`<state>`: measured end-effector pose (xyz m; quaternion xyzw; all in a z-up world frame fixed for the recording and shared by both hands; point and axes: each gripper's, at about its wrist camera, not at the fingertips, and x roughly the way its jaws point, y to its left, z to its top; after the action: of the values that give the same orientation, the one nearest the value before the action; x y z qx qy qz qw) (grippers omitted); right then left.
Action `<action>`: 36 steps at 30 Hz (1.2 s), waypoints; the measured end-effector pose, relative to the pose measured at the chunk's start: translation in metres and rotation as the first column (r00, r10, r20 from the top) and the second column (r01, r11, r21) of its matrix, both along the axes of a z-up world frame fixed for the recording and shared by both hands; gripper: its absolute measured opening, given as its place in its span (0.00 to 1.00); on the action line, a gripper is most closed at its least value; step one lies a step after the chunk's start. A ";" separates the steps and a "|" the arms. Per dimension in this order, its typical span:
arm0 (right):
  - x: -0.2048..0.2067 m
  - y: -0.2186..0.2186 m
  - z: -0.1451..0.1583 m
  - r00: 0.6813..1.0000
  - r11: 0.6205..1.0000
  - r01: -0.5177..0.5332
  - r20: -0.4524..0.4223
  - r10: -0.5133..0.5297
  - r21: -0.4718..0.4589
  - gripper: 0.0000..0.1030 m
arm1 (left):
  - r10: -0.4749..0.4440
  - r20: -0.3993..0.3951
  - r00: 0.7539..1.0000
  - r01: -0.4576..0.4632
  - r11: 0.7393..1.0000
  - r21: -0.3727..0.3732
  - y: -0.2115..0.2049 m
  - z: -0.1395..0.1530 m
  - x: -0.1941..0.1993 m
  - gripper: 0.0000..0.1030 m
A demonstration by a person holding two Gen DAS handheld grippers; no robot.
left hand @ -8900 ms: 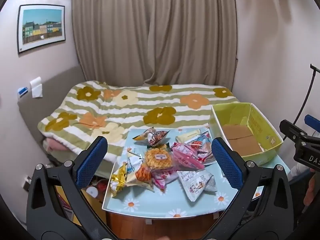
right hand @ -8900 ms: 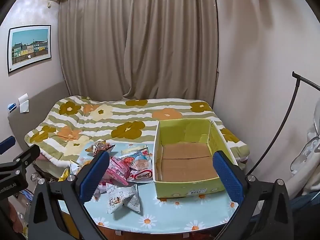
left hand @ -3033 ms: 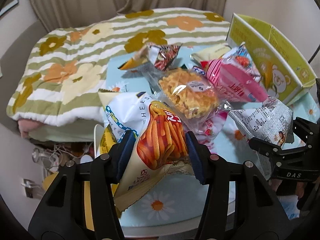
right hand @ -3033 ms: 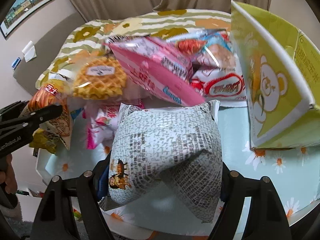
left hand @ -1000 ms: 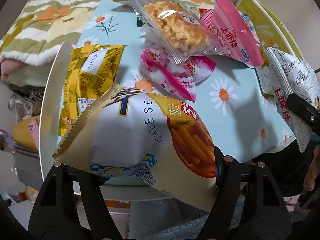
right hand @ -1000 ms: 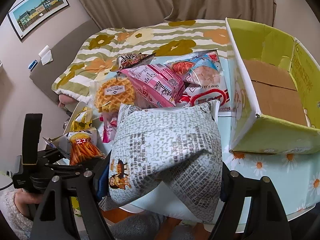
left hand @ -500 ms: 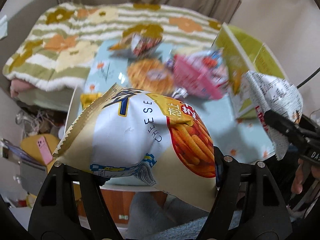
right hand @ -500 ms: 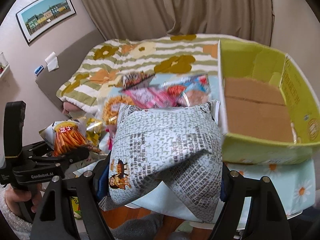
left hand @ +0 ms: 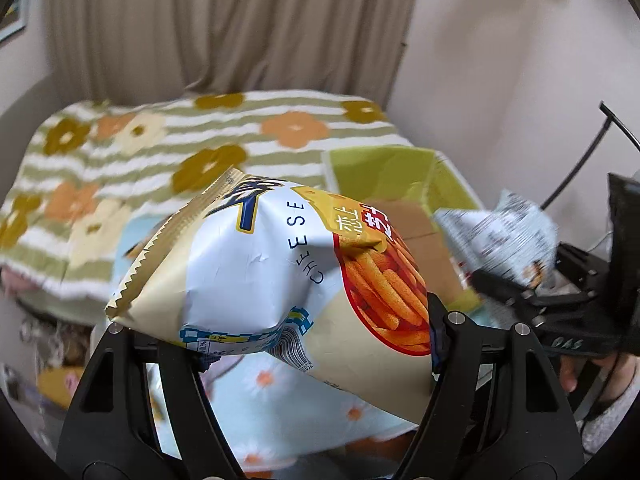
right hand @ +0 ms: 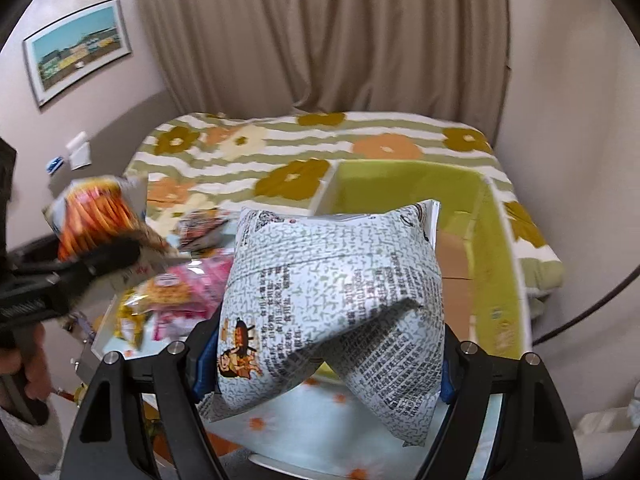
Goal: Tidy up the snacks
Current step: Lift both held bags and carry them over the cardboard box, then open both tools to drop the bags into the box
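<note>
Left gripper (left hand: 312,328) clamped on white-and-cream cheese-stick snack bag (left hand: 280,272), right gripper (right hand: 324,364) clamped on grey newsprint-patterned puffed packet (right hand: 340,300), open lime-green cardboard box (right hand: 496,264) at two o'clock, daisy-print table (right hand: 320,428) below.

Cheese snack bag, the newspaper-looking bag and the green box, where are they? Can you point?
cheese snack bag (left hand: 256,280), left wrist view, white front panel.
newspaper-print bag (right hand: 340,296), right wrist view, printed front.
green box (right hand: 404,184), right wrist view, inner back wall.

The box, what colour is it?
The box is lime green with a brown cardboard floor; right wrist view.
</note>
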<state>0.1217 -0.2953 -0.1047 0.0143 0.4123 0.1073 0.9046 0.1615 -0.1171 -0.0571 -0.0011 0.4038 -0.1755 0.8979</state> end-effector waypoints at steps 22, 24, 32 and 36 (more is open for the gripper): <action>0.053 -0.086 -0.046 0.954 0.968 0.248 -0.166 -0.251 -0.039 0.74 | -0.313 -0.216 0.925 0.328 0.944 0.039 -0.144 -0.076 0.127 1.00; 0.052 -0.086 -0.048 0.954 0.968 0.247 -0.165 -0.250 -0.039 0.74 | -0.308 -0.210 0.928 0.324 0.945 0.044 -0.138 -0.075 0.124 1.00; 0.053 -0.072 -0.053 0.970 0.982 0.185 -0.151 -0.189 -0.040 0.77 | -0.259 -0.203 0.944 0.275 0.960 0.056 -0.114 -0.070 0.113 1.00; 0.058 -0.063 -0.056 0.984 0.990 0.123 -0.121 -0.131 -0.074 0.96 | -0.219 -0.201 0.955 0.231 0.972 0.042 -0.104 -0.065 0.104 1.00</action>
<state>0.1795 -0.3581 -0.1604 0.0173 0.4699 0.0344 0.8819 0.2657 -0.2207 -0.1219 0.0566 0.4928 -0.2624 0.8277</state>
